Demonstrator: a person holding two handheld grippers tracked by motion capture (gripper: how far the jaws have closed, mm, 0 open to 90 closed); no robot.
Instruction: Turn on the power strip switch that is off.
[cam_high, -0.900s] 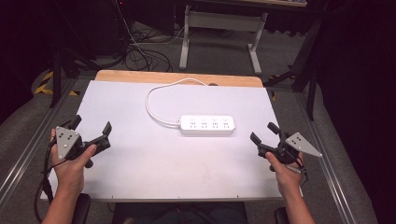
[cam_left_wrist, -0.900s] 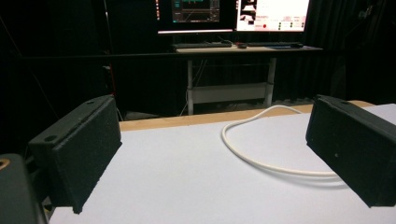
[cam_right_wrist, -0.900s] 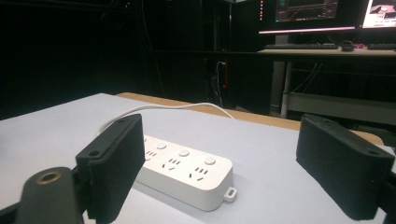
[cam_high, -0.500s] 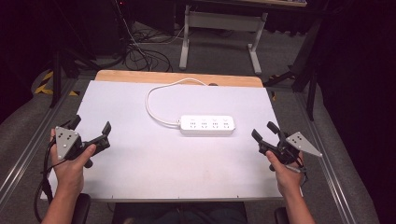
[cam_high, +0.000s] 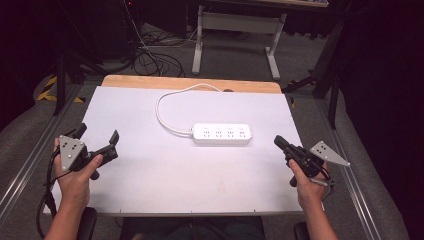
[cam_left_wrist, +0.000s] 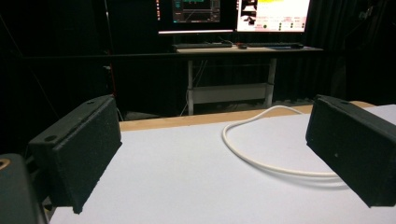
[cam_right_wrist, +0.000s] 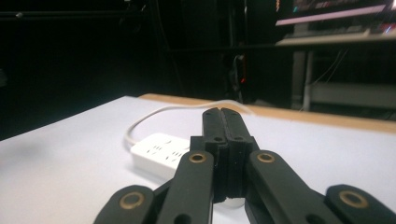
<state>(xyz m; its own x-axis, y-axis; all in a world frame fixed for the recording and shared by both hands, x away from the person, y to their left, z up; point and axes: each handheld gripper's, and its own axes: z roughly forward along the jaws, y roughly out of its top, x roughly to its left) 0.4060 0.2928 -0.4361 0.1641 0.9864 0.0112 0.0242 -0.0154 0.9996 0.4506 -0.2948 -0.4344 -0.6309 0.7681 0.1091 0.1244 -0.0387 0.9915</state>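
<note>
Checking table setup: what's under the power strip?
The white power strip lies flat on the white table surface, its cord looping away behind it. Whatever is directly beneath its body is covered; nothing pokes out around its edges.

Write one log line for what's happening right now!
left gripper: open, empty | right gripper: shut, empty | power strip: flat on white table, untouched, between both grippers

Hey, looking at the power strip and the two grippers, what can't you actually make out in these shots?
- Power strip, right gripper view: its near end is hidden behind the shut right gripper.
- Power strip, high view: the socket markings are too small to read.
- White cable, left gripper view: it runs behind the right-hand jaw of the open left gripper, so the strip end is hidden.
- Cable plug, high view: blurred at the table's far wooden edge.
</note>
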